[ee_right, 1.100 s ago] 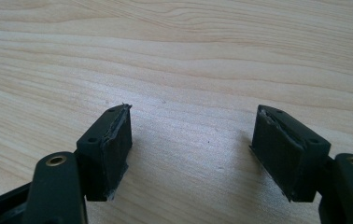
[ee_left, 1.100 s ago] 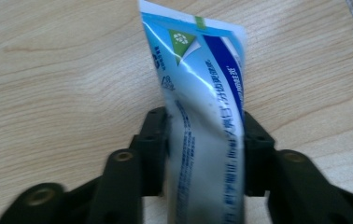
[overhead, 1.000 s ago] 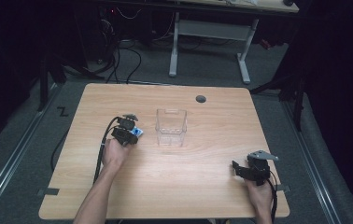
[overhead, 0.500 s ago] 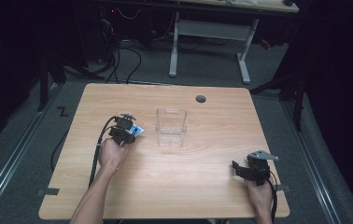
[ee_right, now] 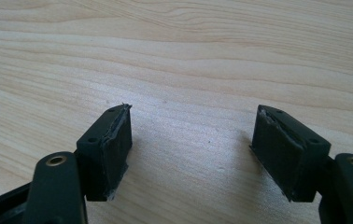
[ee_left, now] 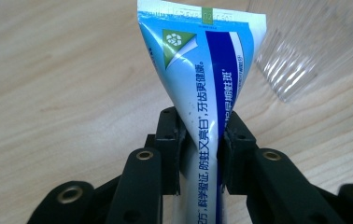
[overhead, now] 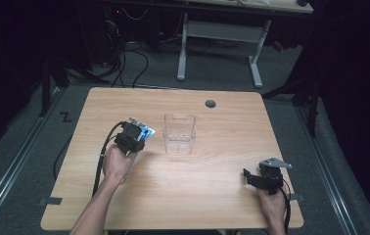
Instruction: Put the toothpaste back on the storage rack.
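Left tool, near the left-centre of the table, clamps a blue-and-white tube across its lower body; both pads press into the soft wall, which narrows visibly where they meet it. The jaws have just been closing on the tube, which lies between them. Its flat crimped end points away from the tool and toward the clear bin, which stands just beside it at the table's middle. In the left gripper view a ribbed corner of the bin appears at the upper right, close to the tube's tip but apart from it. Gripping low on the body probably leaves the free end clear to enter the bin's open top first, so the likely step in hand is carrying the tube to the bin. The tube appears to be clear of the table rather than resting on it. Right tool sits near the front right corner, well apart from both; its jaws stand wide over bare wood and hold nothing, seemingly parked out of the way.
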`<state>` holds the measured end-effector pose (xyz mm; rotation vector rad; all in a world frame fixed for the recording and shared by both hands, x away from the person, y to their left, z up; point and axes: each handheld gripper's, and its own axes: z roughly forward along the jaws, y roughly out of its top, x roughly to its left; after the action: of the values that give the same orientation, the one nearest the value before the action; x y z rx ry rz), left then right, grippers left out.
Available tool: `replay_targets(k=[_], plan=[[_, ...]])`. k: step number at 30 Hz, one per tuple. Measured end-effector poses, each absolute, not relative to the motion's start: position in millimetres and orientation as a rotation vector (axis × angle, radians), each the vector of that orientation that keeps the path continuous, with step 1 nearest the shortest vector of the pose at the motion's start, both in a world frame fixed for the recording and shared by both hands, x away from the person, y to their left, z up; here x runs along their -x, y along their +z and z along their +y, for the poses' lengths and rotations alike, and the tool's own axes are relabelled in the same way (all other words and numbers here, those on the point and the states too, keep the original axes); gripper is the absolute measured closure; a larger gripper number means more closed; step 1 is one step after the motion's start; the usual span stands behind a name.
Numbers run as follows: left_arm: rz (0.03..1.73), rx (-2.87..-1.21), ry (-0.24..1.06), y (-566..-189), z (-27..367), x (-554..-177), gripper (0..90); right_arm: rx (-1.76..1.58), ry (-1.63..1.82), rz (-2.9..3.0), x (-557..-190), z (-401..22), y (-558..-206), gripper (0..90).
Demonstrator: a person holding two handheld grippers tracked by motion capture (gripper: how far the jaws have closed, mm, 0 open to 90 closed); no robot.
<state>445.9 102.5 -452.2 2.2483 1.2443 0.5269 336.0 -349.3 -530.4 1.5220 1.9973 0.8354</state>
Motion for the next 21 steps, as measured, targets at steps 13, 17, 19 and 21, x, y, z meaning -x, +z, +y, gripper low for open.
replay_targets(k=[13,17,19,21], plan=[[1.159,-2.144,0.521,-431.7,108.1,-432.7,73.9,-1.522,0.835,1.998,-336.0,-349.3,-530.4,28.4],[1.119,-2.141,0.537,-423.3,105.4,-427.9,73.9,-1.522,0.835,1.998,-336.0,-349.3,-530.4,28.4],[1.094,-2.145,0.545,-417.5,103.7,-424.6,73.9,-1.522,0.836,1.997,-336.0,-349.3,-530.4,28.4],[1.087,-2.139,0.550,-415.9,103.2,-423.3,73.9,-1.522,0.835,1.998,-336.0,-349.3,-530.4,28.4]])
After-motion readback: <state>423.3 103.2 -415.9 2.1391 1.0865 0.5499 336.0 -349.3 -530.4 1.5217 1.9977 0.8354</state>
